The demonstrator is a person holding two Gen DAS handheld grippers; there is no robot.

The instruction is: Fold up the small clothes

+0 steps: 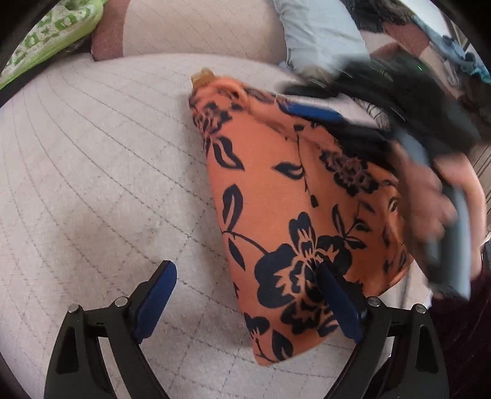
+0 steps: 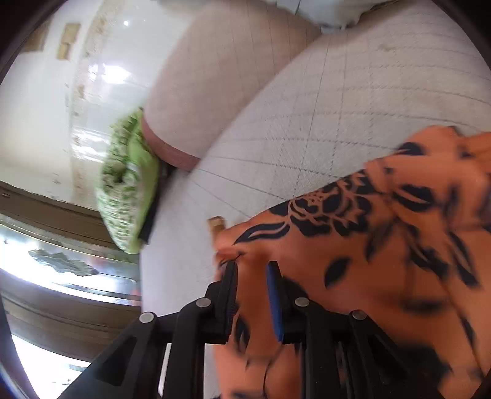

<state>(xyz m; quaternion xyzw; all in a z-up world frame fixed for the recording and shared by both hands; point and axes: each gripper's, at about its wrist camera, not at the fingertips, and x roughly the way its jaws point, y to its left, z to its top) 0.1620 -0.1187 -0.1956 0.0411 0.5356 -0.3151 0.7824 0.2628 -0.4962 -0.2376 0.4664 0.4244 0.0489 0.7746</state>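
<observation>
1. A pale quilted cushion surface, stitched in a diamond grid, filled the scene, with a padded pinkish backrest rising at its far edge.
2. Nearest in the left wrist view, the left gripper pointed steeply down with its blue-padded jaws spread wide. Its left finger stood over bare cushion and its right finger lay over the near end of the garment, with no cloth pinched between them.
3. The orange floral garment, printed with dark flowers and leaves, lay draped on the cushion to the right of centre, narrowing toward the far end, where a small tan label stuck out.
4. The right gripper had its jaws drawn nearly together on a fold of the orange cloth at the garment's far edge, close to the label.
5. At the right of the left view, a person's hand, blurred, gripped the handle of the right tool.
6. Farther off, a green patterned cushion leaned at the left end of the backrest, and a light blue pillow lay far right.
</observation>
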